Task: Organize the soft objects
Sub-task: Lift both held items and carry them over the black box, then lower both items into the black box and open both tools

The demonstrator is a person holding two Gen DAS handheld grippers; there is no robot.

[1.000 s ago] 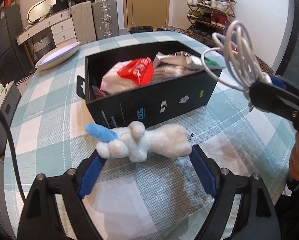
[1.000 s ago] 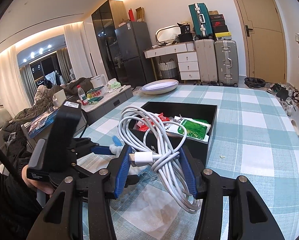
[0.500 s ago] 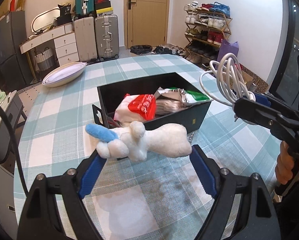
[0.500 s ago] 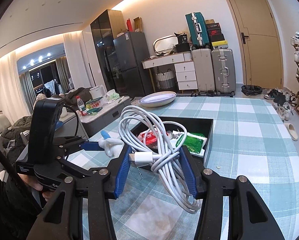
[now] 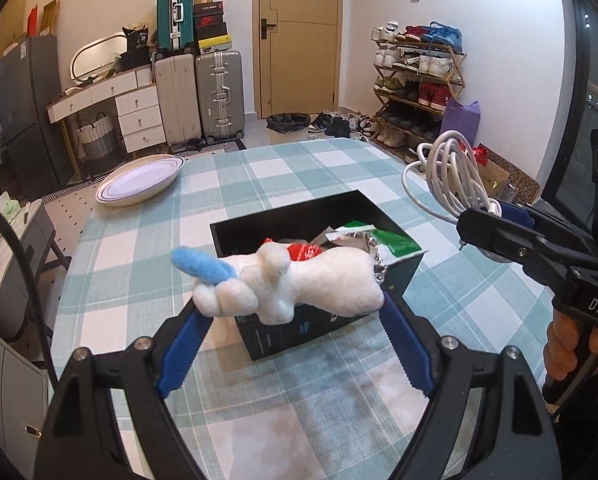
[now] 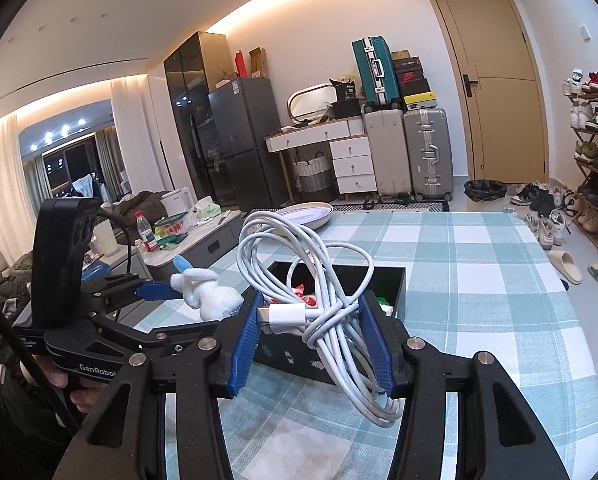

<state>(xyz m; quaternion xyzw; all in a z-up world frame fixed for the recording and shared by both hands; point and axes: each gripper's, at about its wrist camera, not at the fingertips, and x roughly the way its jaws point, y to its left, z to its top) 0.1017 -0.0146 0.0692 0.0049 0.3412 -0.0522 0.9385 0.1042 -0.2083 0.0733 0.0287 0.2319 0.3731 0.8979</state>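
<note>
I have the white plush toy squeezed between the blue pads of my left gripper. The tongs stand wide because the toy is long, and it lies sideways across them. My right gripper is pinched closer on the coiled white cable, with the loops hanging down.

A second ago both things were low, close to the checked tablecloth. Now both are lifted up, and I look down at the black box from higher. The toy hangs over the near edge of the box. The cable is up on the right, I think a little to the side of the box, but the bendy lens makes that hard to tell.

Next I should drop them in beside the red packet and green packet.
</note>
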